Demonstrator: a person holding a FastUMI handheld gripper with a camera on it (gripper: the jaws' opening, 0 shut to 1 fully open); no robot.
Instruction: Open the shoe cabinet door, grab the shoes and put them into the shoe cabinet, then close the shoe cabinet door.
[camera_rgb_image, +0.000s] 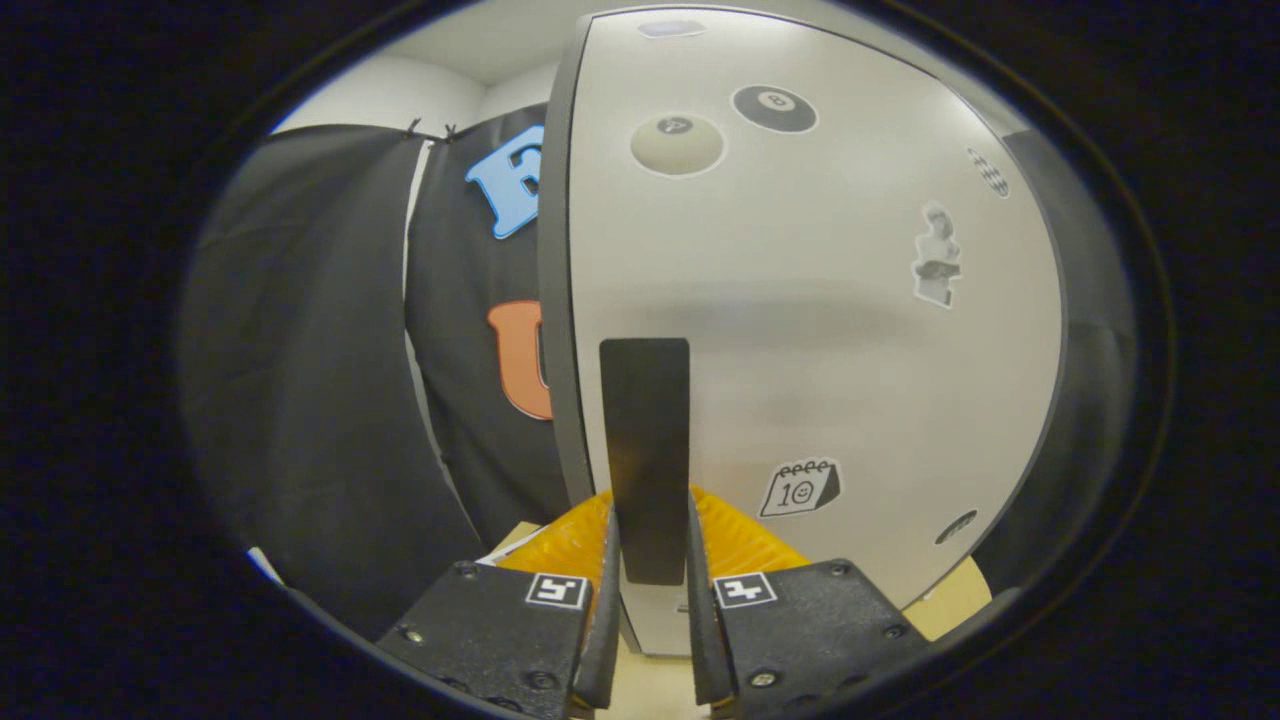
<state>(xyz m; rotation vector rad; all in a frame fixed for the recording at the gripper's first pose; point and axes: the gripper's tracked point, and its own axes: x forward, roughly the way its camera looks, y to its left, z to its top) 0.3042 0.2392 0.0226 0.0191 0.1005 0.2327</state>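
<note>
1. Gripping the door handle (645, 455): my gripper (648, 560) is closed down to a narrow gap, and the dark, flat, upright handle fills that gap, with one finger pressed against each of its long sides.
2. Fingertips (608, 560): the two tips reach roughly the lower third of the handle; the rest of the handle rises straight up beyond them.
3. Shoe cabinet door (800, 330): a pale, smooth panel directly ahead of my fingers, standing very near. The handle sits close to the door's left vertical edge, and the panel spreads mostly to the right of my fingers.
4. Door edge (556, 300): a dark band running up the door's left side, just left of the handle. Whether the door is fully closed or slightly ajar I cannot tell.
5. Stickers on the door: a pale billiard ball (677, 144) and a dark billiard ball (774, 108) high above my fingers, a small pale figure (937, 258) up and to the right, and a calendar sticker (800, 488) just right of the handle, near my right fingertip.
6. Orange ribbed parts (565, 545): these show behind both fingers, either side of the handle's lower end.
7. Black cloth wall (330, 400): hangs to the left of my fingers, beyond the door's edge.
8. Light wooden surface (950, 600): visible low, beneath the door, to the right of my right finger.
</note>
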